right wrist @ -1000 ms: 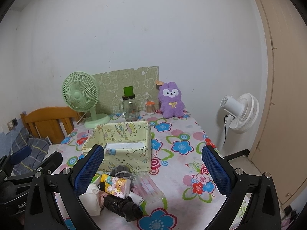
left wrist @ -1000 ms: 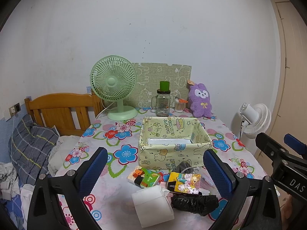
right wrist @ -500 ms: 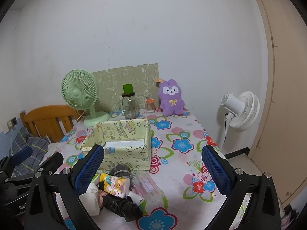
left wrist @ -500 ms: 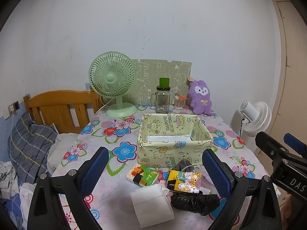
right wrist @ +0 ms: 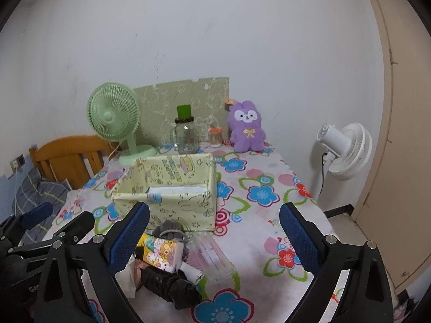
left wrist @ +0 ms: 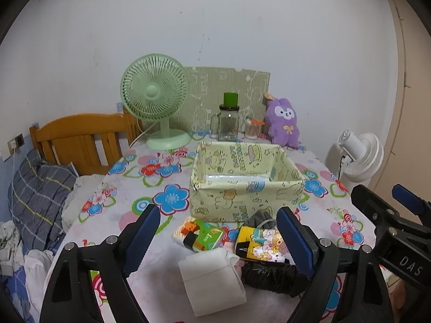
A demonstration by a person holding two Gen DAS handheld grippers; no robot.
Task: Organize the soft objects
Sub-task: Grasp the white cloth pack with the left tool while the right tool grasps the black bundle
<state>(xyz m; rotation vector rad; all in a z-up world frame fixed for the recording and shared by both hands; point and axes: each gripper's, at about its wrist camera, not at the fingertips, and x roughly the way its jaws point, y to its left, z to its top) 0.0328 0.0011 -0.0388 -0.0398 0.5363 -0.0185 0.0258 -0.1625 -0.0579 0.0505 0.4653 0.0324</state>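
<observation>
Your counter carries the yellow-green fabric box, and the soft pile lies just in front of it. Only your left view shows the white folded cloth whole; your right view alone shows the clear plastic bottle. Your left tongs are closing, pads clear of the pile. Your right tongs stand spread, pinching nothing.

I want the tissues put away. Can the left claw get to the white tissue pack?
Probably yes. The white tissue pack lies on top at the near edge of the pile, right ahead of the left claw, whose jaws are closing with nothing gripped yet.
</observation>
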